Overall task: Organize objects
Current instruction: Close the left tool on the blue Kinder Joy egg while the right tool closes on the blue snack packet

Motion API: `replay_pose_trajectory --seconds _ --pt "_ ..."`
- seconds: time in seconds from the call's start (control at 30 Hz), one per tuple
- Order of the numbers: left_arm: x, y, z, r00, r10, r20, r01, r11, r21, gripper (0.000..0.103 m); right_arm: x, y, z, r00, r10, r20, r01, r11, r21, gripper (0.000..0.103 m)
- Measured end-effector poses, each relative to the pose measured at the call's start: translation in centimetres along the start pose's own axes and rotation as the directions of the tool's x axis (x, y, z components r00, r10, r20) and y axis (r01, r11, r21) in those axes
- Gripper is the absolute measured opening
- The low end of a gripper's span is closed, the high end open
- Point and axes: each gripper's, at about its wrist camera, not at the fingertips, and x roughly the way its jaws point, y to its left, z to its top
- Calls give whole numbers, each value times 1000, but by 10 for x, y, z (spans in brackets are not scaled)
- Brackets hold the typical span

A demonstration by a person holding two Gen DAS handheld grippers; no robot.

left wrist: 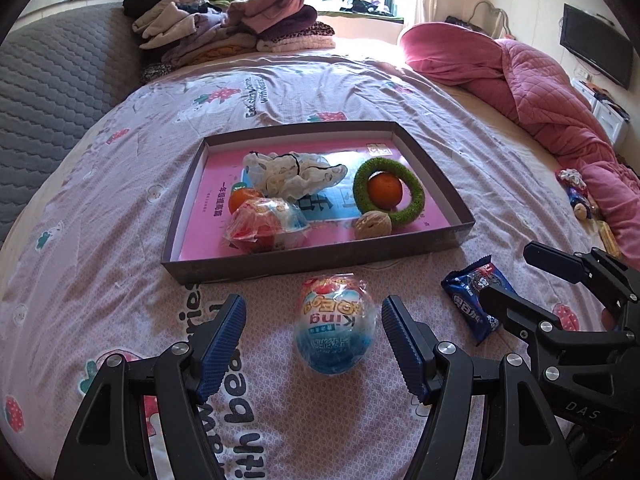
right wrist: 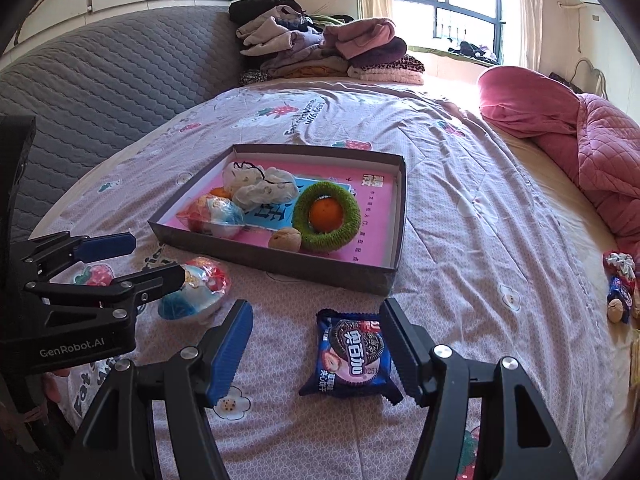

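Bedsheet [left wrist: 360, 92] with a strawberry print carries everything we see. On it lies a shallow cardboard tray [left wrist: 304, 258], and inside the tray we find a wrapped toy egg [left wrist: 266, 220], an orange [left wrist: 242, 199] half hidden behind it, a crumpled white cloth [left wrist: 296, 172], a green ring [left wrist: 416, 200] with a second orange [left wrist: 385, 190] sitting in its hole, and a walnut [left wrist: 373, 225] touching the ring's near edge.

Our left tool [left wrist: 314, 340] is wide open, its blue pads either side of a second wrapped egg [left wrist: 335, 326] that lies on the sheet just in front of the tray, neither pad touching it. Our right tool [right wrist: 316, 350] is also spread open, around a blue cookie packet [right wrist: 352, 356] lying flat on the sheet near the tray's corner; its right finger [right wrist: 404, 354] is at the packet's edge, the left one apart. A pink quilt [left wrist: 560, 112] is bunched at the far right, and folded clothes [left wrist: 224, 24] are piled by the headboard.
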Motion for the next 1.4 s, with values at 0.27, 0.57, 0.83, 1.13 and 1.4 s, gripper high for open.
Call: replay_pose_trajectory --seconds 0.27,0.57,0.83,1.13,1.4 --pt "13 -6 -5 999 -9 -34 9 1000 18 72 19 -2 -9 996 -35 -76 34 999 -20 65" --pt "36 -5 -9 997 3 -77 -2 1000 14 72 36 -5 -17 991 -70 -118 67 997 -29 65" --pt "54 3 -5 995 -14 -94 11 1000 -27 72 44 -8 -15 992 -81 -101 80 997 -17 65" --pt "67 1 -3 993 -33 -110 30 999 -31 66 57 -10 -14 983 -138 -119 133 990 -47 55" --pt "71 -3 -4 992 -33 -118 31 999 -20 54 56 -20 -14 987 -87 -132 89 996 5 51"
